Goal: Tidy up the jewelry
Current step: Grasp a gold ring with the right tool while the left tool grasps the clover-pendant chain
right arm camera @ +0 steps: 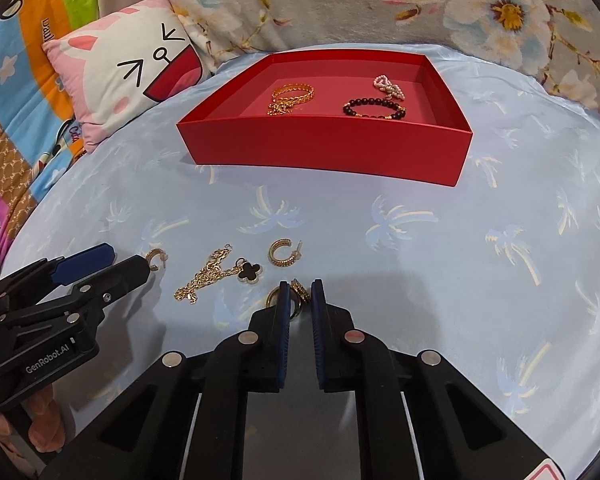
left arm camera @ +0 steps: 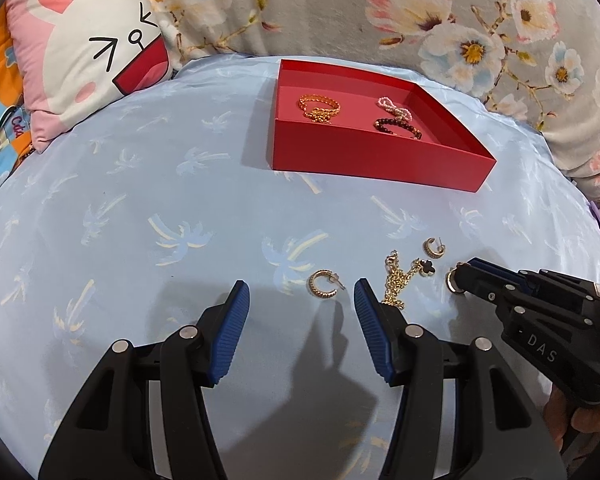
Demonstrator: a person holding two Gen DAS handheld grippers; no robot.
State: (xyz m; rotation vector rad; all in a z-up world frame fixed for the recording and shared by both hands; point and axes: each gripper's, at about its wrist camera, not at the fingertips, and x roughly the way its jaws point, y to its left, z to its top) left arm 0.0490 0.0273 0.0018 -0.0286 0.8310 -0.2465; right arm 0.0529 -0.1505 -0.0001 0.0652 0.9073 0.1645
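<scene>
Lying loose: three hoop earrings [left arm camera: 323, 284], one necklace [left arm camera: 398, 280].

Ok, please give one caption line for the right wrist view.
Right gripper shut on a gold hoop earring before the red box.

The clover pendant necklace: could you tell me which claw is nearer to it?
Left. The left claw has one finger beside the necklace; the right claw is farther off, shut on an earring.

On my right gripper [left arm camera: 458, 280], at about four o'clock in the left wrist view, I read "DAS" in pale letters on its black body. On my left gripper [right arm camera: 128, 260], at eight o'clock in the right wrist view, "GenRobot.AI" stands.
</scene>
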